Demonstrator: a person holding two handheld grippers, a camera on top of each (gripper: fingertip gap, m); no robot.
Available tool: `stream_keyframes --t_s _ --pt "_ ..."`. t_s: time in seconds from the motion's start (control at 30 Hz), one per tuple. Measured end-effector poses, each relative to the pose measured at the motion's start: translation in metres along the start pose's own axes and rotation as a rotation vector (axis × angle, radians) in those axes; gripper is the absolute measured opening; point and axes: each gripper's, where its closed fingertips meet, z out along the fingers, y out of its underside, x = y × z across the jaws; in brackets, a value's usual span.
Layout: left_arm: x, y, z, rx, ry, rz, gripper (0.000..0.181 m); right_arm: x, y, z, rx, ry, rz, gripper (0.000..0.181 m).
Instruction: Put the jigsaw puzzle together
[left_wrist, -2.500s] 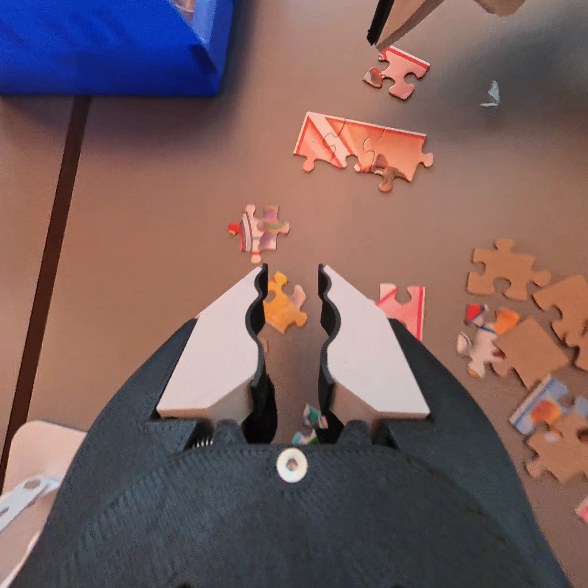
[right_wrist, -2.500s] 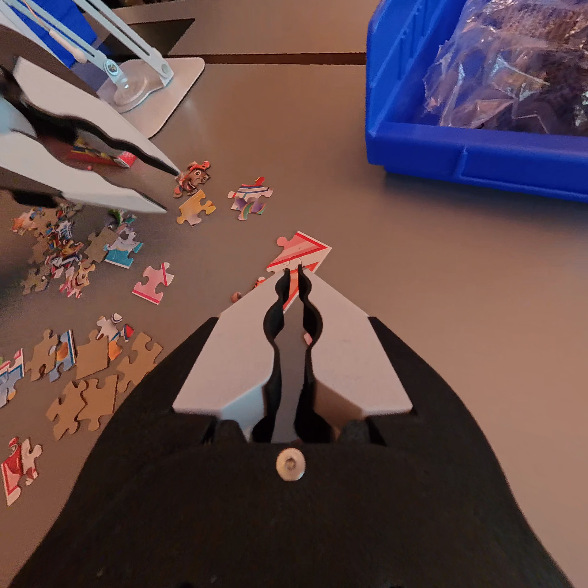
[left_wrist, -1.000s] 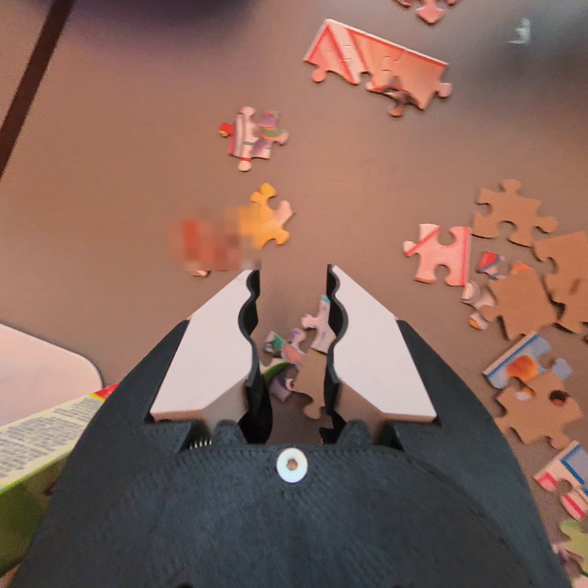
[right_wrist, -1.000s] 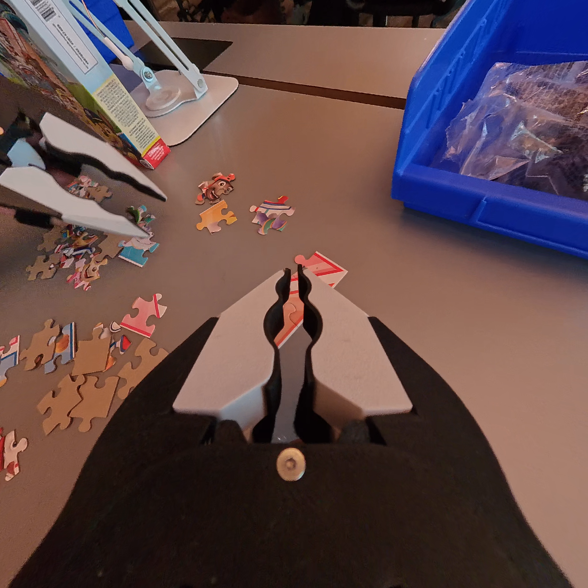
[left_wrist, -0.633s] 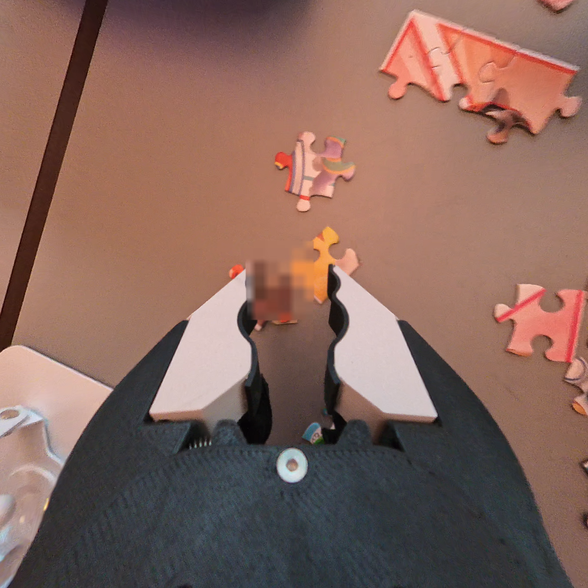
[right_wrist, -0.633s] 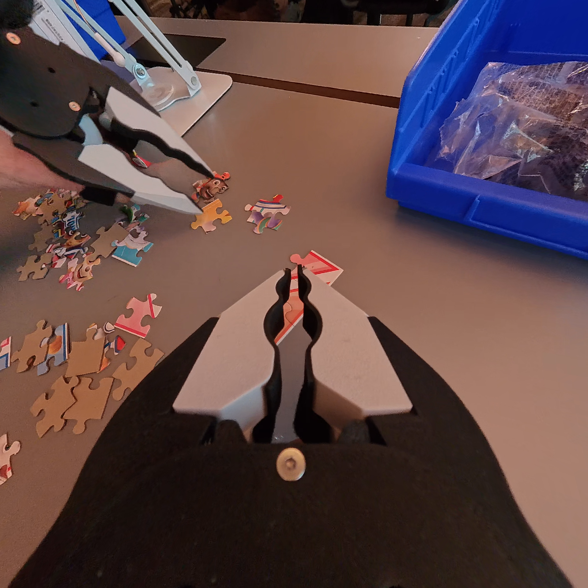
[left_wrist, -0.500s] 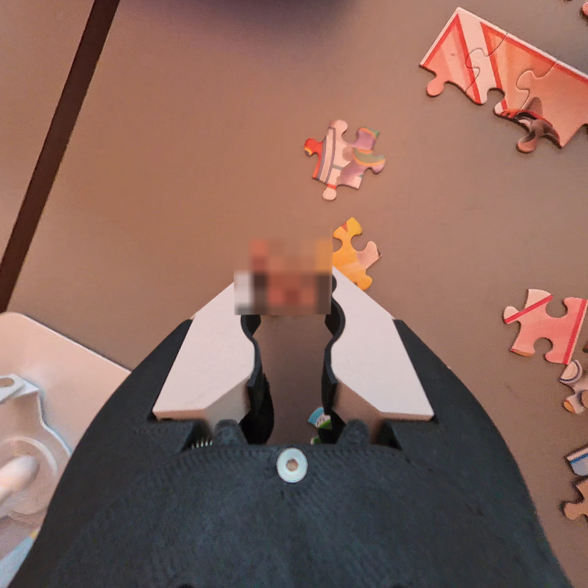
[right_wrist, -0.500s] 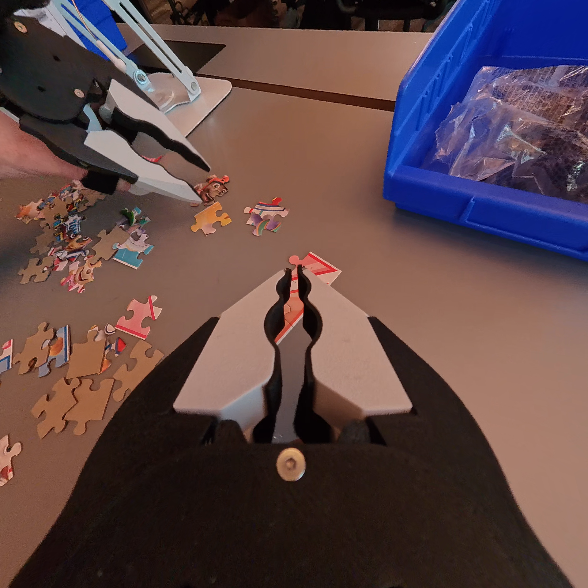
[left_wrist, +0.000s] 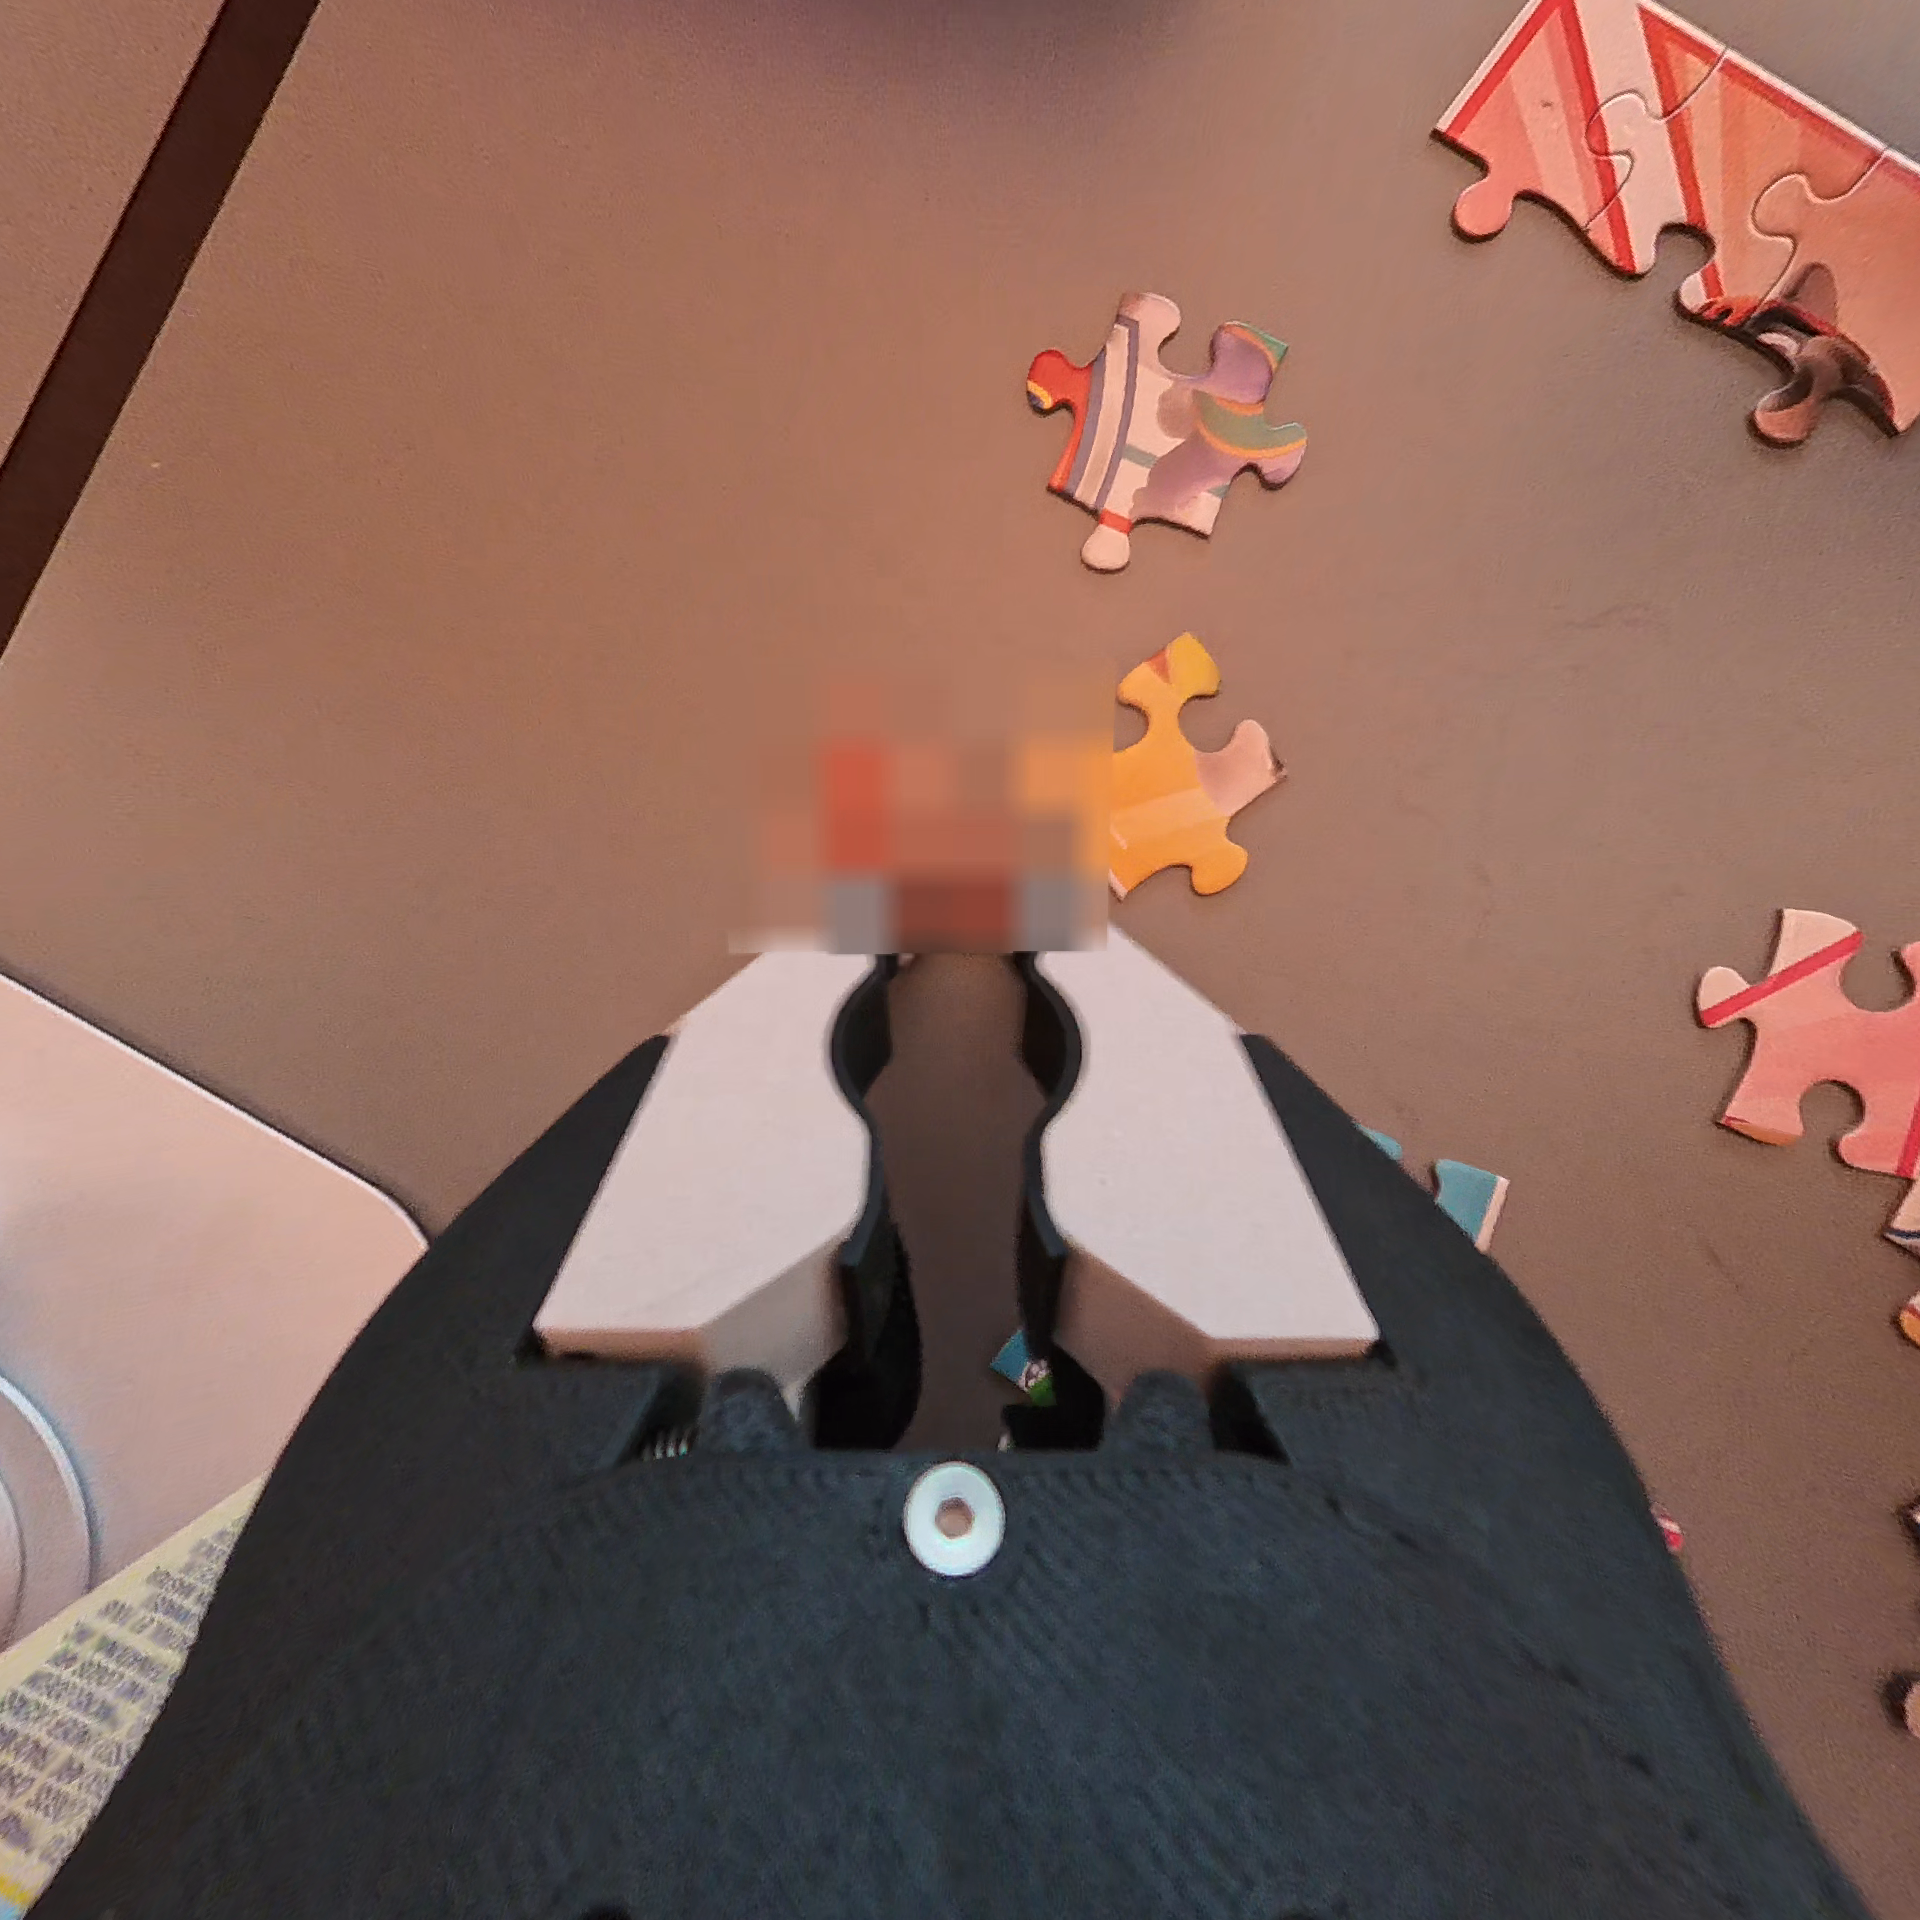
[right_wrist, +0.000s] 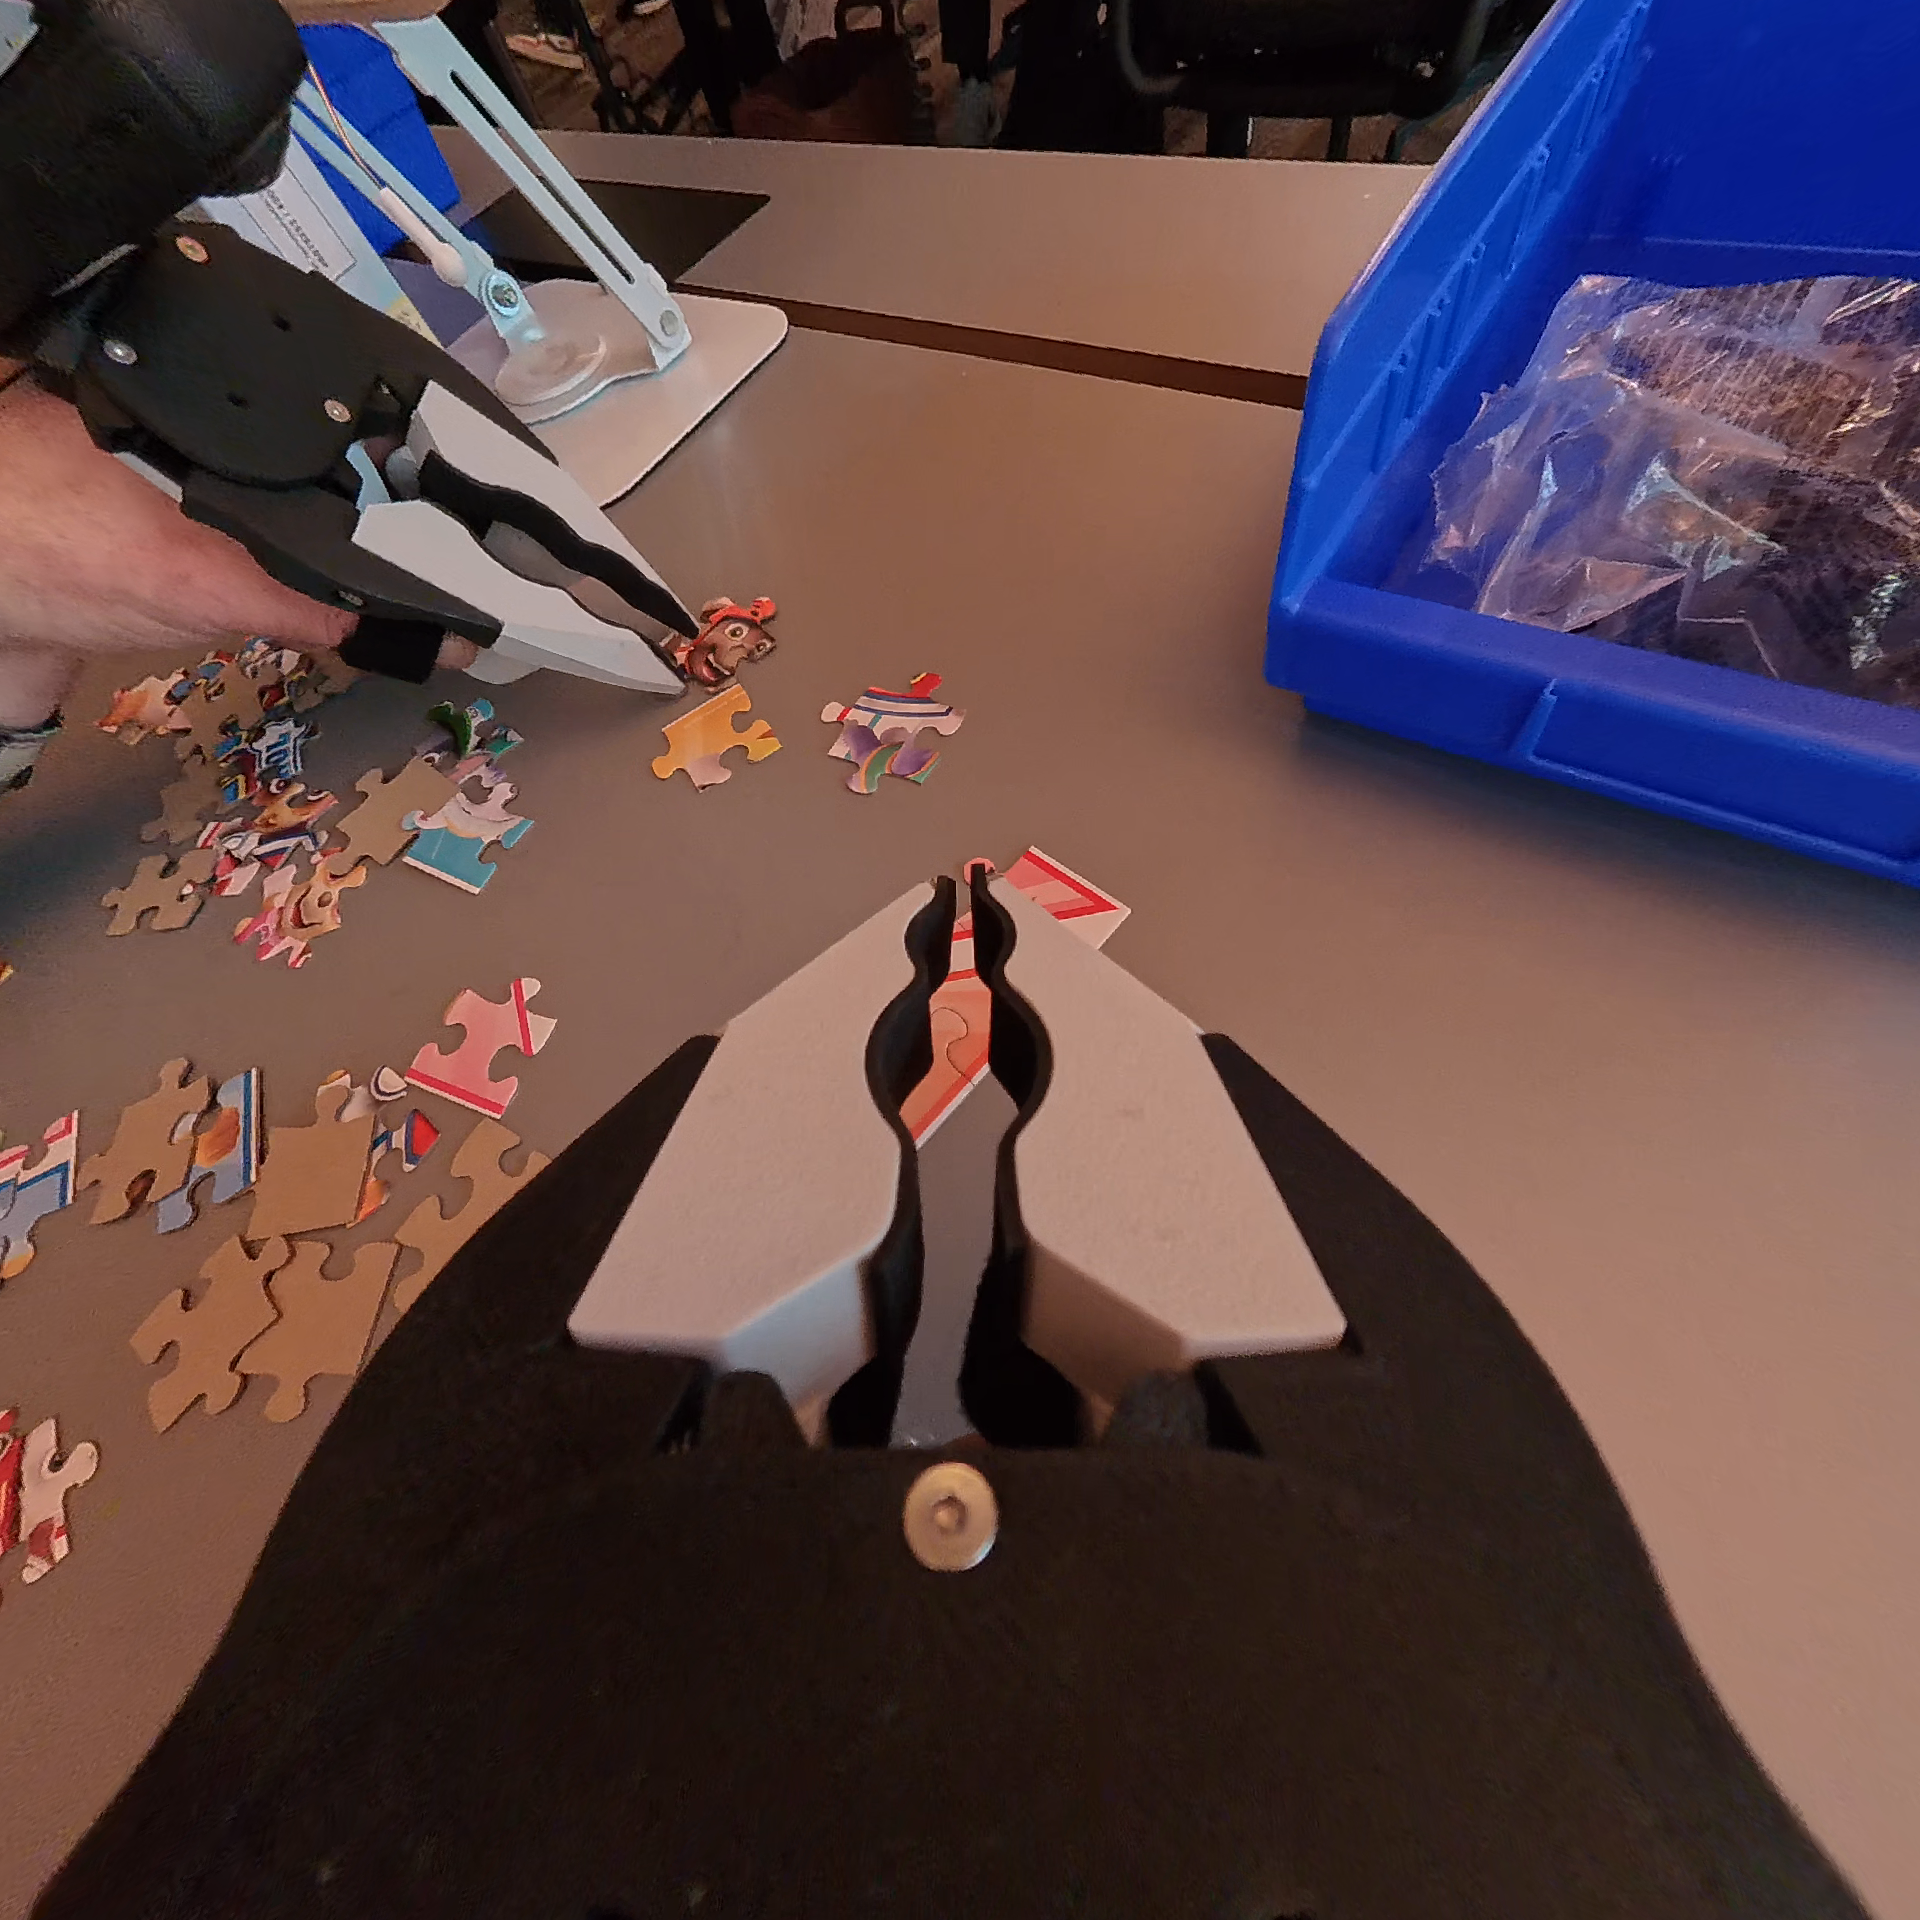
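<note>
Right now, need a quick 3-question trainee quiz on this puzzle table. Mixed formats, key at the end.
1. True or false: the blue bin is empty.
2. Which piece do the tips of the left gripper meet? A) yellow piece B) brown-and-red character piece C) pink piece with a red stripe
3. Fill in: the right gripper, over the joined red-striped section, has its jaws nearly ____.

Key
1. False: it holds a clear plastic bag.
2. B
3. shut
</note>
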Motion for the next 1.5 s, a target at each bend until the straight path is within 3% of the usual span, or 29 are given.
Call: stream_keyframes --t_s 0.03,0.07,0.33,0.5,0.57,0.83,0.87,0.97,1.07,1.2,1.33,1.4,1.5 --pt "0.001 0.0 0.0 0.006 -0.002 0.008 0.015 0.0 0.0 0.0 -0.001 -0.001 -0.001 0.002" --pt "0.006 -0.001 -0.001 0.015 0.015 0.014 0.0 -0.001 0.0 0.0 -0.002 -0.002 -0.002 0.002" --pt "0.026 0.003 -0.009 0.024 0.058 0.037 0.0 -0.002 0.0 0.0 0.001 -0.007 -0.003 0.001" --pt "0.014 -0.004 -0.009 0.048 0.024 -0.002 0.041 -0.002 0.0 0.0 0.002 -0.009 -0.001 0.002" --pt "0.009 0.001 -0.002 0.018 0.03 -0.019 0.048 -0.002 0.001 0.001 -0.001 -0.009 -0.001 0.002" --pt "0.006 -0.002 0.001 0.054 0.039 -0.025 0.031 -0.002 -0.001 0.0 0.006 -0.013 -0.001 0.001" --pt "0.007 -0.003 0.0 0.063 0.038 -0.013 0.016 -0.002 -0.001 0.0 0.007 -0.013 -0.001 0.001" --pt "0.018 -0.004 0.0 0.093 0.073 0.01 0.0 -0.002 -0.001 0.001 0.005 -0.015 0.0 0.002" --pt "0.021 -0.003 -0.005 0.088 0.066 0.045 0.0 -0.002 -0.001 0.0 0.007 -0.016 0.0 0.001" --pt "0.013 -0.016 -0.013 0.141 0.046 0.015 0.03 -0.003 -0.001 0.001 0.007 -0.019 0.0 0.001" --pt "0.005 -0.003 0.006 0.016 0.063 -0.046 0.052 -0.003 -0.001 0.001 0.007 -0.02 0.0 0.001" --pt "0.006 -0.008 0.007 0.024 0.11 -0.078 0.048 -0.003 -0.001 0.0 0.008 -0.02 0.002 0.001" --pt "0.004 -0.009 0.009 0.01 0.065 -0.028 0.037 -0.003 -0.002 0.0 0.014 -0.023 0.002 0.001"
